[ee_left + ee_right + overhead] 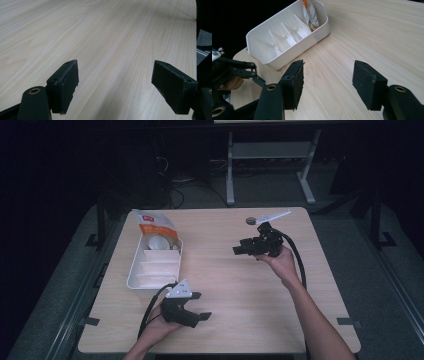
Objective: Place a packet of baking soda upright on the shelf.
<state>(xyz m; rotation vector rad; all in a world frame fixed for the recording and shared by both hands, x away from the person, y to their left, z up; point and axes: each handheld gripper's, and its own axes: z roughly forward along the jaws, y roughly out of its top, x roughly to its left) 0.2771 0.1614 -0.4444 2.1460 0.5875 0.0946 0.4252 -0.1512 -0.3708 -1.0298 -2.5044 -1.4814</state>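
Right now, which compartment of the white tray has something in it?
The far end compartment of the white tray, holding the orange-and-white pouch; the other compartments look empty.

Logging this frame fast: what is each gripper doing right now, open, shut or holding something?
Left gripper: open, nothing between its jaws, bare table ahead.
Right gripper: open, holding nothing, facing the white tray.

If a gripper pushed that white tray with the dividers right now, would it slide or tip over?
Probably slide: the white tray looks low, long and flat-bottomed on the smooth wooden table. It seems like thin, light plastic. The pouch standing at its far end might flop over.
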